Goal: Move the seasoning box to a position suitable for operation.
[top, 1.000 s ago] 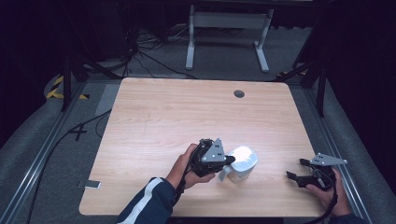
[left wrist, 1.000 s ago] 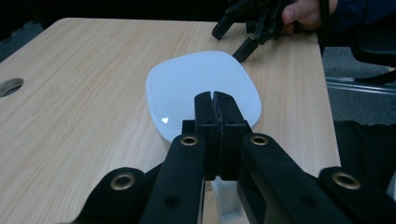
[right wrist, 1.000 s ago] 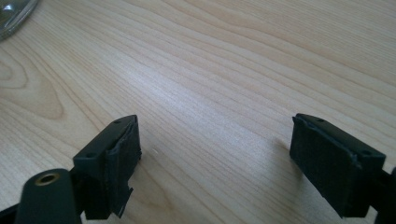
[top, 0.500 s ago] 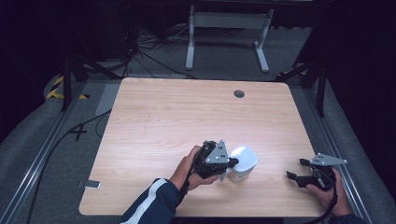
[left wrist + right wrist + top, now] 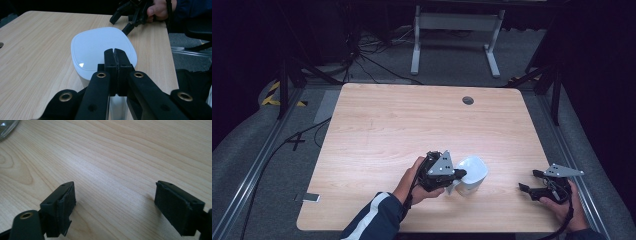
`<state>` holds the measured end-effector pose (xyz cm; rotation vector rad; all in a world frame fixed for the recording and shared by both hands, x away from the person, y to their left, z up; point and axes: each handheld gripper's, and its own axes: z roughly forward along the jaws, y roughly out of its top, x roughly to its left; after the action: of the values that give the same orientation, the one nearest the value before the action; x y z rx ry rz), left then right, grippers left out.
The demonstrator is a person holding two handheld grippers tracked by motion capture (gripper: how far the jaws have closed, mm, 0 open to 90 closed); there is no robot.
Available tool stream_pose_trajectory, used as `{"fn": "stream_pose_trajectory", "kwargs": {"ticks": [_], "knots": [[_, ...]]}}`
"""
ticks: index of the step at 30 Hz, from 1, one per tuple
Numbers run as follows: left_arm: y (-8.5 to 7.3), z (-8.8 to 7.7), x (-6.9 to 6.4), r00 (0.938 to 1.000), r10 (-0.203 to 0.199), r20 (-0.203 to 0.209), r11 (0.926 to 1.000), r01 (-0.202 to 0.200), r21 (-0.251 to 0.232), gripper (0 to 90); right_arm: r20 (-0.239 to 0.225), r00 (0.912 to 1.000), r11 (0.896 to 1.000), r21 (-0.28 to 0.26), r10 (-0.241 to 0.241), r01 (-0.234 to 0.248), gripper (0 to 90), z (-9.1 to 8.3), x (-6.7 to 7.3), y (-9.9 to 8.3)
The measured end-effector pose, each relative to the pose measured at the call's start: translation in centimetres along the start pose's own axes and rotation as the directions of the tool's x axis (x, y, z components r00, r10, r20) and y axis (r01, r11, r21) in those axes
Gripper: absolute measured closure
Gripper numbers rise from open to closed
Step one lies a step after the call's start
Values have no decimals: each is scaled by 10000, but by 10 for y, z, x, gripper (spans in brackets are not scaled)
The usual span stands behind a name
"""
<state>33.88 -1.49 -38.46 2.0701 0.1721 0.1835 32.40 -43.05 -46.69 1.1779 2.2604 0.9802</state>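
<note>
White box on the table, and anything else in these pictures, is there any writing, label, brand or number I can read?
None can be read.
White box: plain smooth top, no print or logo visible.
Table: bare wood grain, no markings.
Left hand-held gripper and right hand-held gripper: plain black, no lettering.

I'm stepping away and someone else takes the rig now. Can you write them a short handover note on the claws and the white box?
Left claw: jaws shut together with nothing between them, tips over the near edge of the white box, whether touching is unclear.
Right claw: jaws wide open and empty, low over the table near its right front corner, apart from the box.
White box: rounded and glossy, upright on the table near the front edge, just right of the left claw.
Done: the left claw has reached the box.
Left: probably pushing or grasping the box; nothing is held yet.
</note>
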Motion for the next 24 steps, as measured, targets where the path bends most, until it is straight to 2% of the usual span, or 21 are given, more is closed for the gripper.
{"fn": "stream_pose_trajectory", "kwargs": {"ticks": [1, 3, 4, 6, 9, 13, 16, 18, 21, 22, 24], "knots": [[0, 0, 0, 10000, 27, -15, 10000, -27, 2, 900, 24, 10000, 10000, -12, 2, -1, 199, 0, 0, 0], [0, 0, 0, 10000, 71, -64, 10000, -71, -25, 900, -27, 10000, 9998, -182, 18, -18, 326, -1, 0, 1], [0, 0, 0, 9999, 105, -70, 9999, -105, -27, 900, -70, 10000, 9999, -150, -44, 43, 349, -1, 0, 1], [-1, 0, -1, 10000, 41, -58, 10000, -42, -73, 900, -109, 9997, 9997, -120, -218, 216, 425, -1, 1, 3], [-1, 0, 0, 9999, -64, -127, 9999, 63, -124, 900, -310, 9969, 9973, -112, -727, 724, 493, -4, 8, 13], [-1, 1, -1, 9998, 2, -197, 9999, -4, -108, 900, -577, 9855, 9869, -332, -1596, 1579, 538, -15, 26, 42], [-1, 0, -1, 9999, -22, -171, 9999, 20, -110, 900, -698, 9794, 9814, -450, -1895, 1867, 543, -19, 34, 62], [-2, 0, -1, 9998, 65, -191, 9999, -67, -132, 900, -910, 9775, 9806, -657, -1903, 1848, 559, -22, 39, 80], [-3, 0, 0, 9999, 17, -145, 9997, -20, -238, 900, -1019, 9672, 9711, -781, -2329, 2256, 602, -25, 47, 106], [-3, 0, 0, 9999, 17, -145, 9997, -20, -238, 900, -1019, 9672, 9711, -781, -2329, 2256, 602, -25, 47, 106], [-4, 0, -1, 9998, 49, -177, 9996, -54, -281, 900, -1220, 9548, 9604, -999, -2712, 2600, 658, -26, 54, 123]]}}
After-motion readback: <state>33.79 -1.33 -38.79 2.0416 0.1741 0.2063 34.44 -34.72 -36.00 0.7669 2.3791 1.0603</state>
